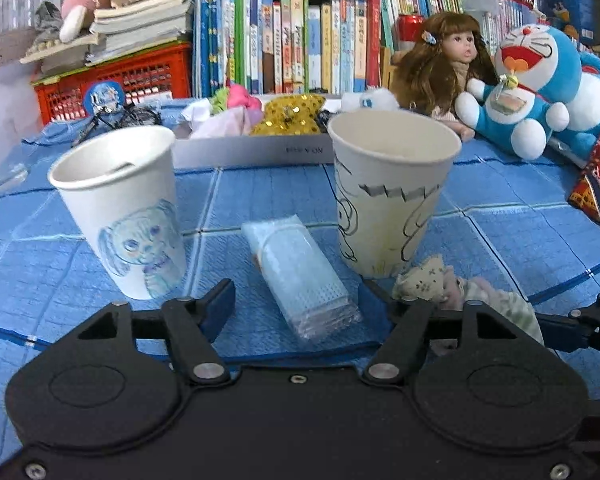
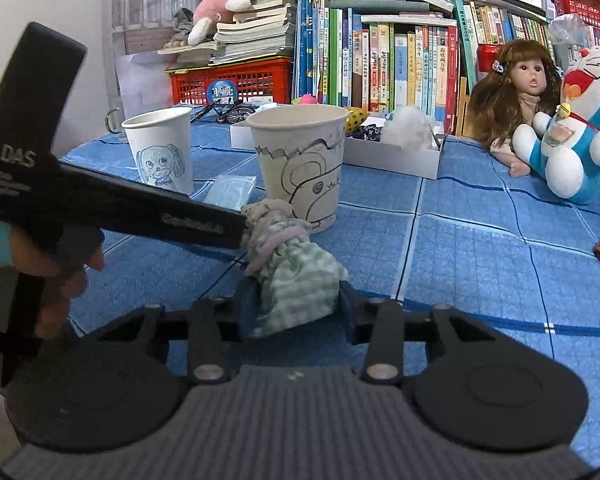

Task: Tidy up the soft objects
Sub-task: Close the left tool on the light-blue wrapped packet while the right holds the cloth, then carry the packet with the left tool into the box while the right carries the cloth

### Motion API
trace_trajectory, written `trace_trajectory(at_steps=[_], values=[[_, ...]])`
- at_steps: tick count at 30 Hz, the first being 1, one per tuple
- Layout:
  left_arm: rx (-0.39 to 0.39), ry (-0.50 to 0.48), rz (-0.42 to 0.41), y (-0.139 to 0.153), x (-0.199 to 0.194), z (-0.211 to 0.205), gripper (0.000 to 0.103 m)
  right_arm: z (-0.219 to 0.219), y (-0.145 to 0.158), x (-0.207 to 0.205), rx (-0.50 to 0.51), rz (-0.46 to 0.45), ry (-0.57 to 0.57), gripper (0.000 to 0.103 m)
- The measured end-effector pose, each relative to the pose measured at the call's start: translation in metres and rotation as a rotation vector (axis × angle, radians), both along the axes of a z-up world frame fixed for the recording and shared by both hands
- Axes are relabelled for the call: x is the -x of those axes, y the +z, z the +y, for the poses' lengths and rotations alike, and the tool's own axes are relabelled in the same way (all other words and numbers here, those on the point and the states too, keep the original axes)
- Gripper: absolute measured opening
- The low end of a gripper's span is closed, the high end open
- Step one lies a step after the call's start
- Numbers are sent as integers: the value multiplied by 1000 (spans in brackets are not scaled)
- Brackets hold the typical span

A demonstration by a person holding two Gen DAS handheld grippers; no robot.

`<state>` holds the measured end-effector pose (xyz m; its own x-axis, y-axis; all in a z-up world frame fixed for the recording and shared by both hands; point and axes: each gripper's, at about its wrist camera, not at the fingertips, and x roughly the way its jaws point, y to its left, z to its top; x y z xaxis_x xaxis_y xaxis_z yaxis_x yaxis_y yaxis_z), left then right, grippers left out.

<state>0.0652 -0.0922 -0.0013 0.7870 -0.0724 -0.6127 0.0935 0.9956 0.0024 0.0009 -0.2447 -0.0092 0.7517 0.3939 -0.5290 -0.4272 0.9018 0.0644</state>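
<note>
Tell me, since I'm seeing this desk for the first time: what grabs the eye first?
Two drawn-on paper cups stand on the blue cloth: the puppy cup on the left, the outlined cup on the right, with a packet of blue face masks lying between them. Close in, the right gripper pinches a bundle of checked and floral cloth. Behind, a brown-haired doll and a blue-and-white cat plush sit before the books.
</note>
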Motion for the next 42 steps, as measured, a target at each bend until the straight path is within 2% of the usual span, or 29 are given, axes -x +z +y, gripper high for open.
trace_trajectory(at_steps=[1, 2, 3, 5, 6, 14, 18, 25, 30, 42], values=[[6, 2, 2, -1, -1, 0, 59, 0, 0, 0, -2, 1, -2, 44], [9, 5, -6, -2, -1, 1, 52, 1, 0, 0, -4, 1, -3, 42], [7, 8, -10, -2, 0, 1, 41, 1, 0, 0, -6, 0, -3, 41], [20, 3, -13, 0, 1, 3, 26, 1, 1, 1, -9, -2, -6, 35], [29, -2, -11, 0, 1, 5, 25, 2, 2, 3, -10, -5, -7, 30], [24, -84, -42, 16, 24, 14, 23, -5, 23, 11, -18, -55, -86, 24], [15, -136, -92, 37, 39, 18, 23, -14, 39, 11, -13, -90, -147, 23], [57, -197, -149, 84, 48, 37, 23, -21, 71, 1, -9, -153, -235, 24], [42, -187, -183, 107, 35, 51, 23, -18, 92, -13, 0, -191, -266, 24], [82, -174, -159, 144, -15, 88, 23, 1, 118, -53, -24, -191, -233, 24]])
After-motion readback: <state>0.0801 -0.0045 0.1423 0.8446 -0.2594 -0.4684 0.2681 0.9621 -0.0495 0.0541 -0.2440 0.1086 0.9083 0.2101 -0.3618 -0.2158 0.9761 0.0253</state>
